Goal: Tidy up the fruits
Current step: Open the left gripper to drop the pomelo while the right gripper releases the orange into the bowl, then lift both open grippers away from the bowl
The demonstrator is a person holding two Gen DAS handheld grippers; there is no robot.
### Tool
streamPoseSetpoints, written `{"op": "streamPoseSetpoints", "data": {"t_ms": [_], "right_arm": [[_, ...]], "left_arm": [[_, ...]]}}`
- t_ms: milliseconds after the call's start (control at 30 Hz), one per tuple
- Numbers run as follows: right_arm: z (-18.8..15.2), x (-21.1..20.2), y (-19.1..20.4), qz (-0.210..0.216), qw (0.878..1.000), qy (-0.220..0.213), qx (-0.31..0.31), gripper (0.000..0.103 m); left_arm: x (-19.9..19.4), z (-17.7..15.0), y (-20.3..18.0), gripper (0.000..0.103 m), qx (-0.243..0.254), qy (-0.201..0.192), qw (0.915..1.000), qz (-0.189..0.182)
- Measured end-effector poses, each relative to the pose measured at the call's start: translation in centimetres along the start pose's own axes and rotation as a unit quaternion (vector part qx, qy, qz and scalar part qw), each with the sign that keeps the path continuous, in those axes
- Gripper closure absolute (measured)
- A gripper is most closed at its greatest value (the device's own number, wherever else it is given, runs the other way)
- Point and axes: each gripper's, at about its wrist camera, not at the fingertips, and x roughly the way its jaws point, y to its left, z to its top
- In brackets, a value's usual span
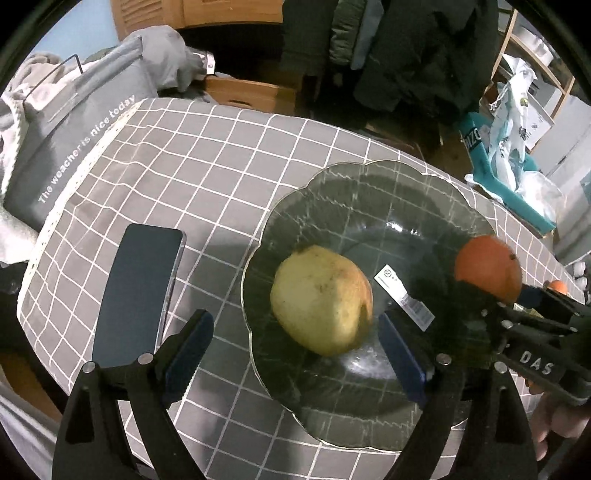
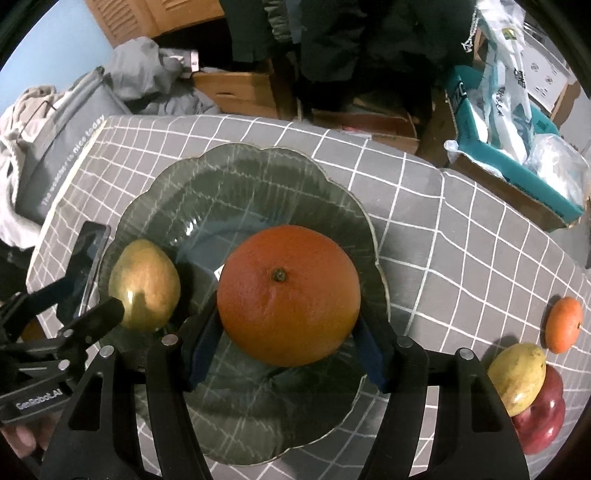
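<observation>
Left hand-held gripper (image 1: 295,350) spread above pear (image 1: 320,300) | right hand-held gripper (image 2: 286,354) clasping orange (image 2: 288,295)

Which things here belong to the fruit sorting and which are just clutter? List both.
Job: plate; pear on the plate; big orange between the right tongs; small orange, second pear and apple on the cloth.

Clutter: phone; grey bag; teal box.

Dim room: blue wall (image 1: 74,33), wooden cabinet (image 1: 192,14), dark hanging coats (image 1: 406,48).
</observation>
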Motion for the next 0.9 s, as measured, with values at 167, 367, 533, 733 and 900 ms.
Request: {"op": "streamPoseSetpoints", "data": {"t_ms": [167,367,533,733,900], "right_arm": [[-0.3,0.0,0.4,-0.003,1.0,-0.005,-0.009,0.033],[0.4,-2.4,0.3,-0.005,0.999,-0.041,-0.005,0.021],[0.7,-3.6,-0.3,-0.011,0.999,-0.051,0.006,0.021],[0.4,-6.1,-0.8,-0.029,0.997,-0.074,0.007,0.021],[0.0,-8.8,-1.2,-0.048,0.994,-0.101,0.004,0.021]], "left_arm": [[-0.7,0.0,0.1,0.012,0.0,-0.008,1.0,0.0],[-1.6,0.1,0.4,0.012,-0.01,-0.013,0.9998,-0.007],[-2.8,0.0,0.2,0.012,-0.005,-0.028,0.9995,-0.012],[-5.1,0.1,-0.6,0.012,0.005,-0.051,0.9984,-0.023],[-6.9,0.0,-1.6,0.012,0.018,-0.069,0.9969,-0.033]]}}
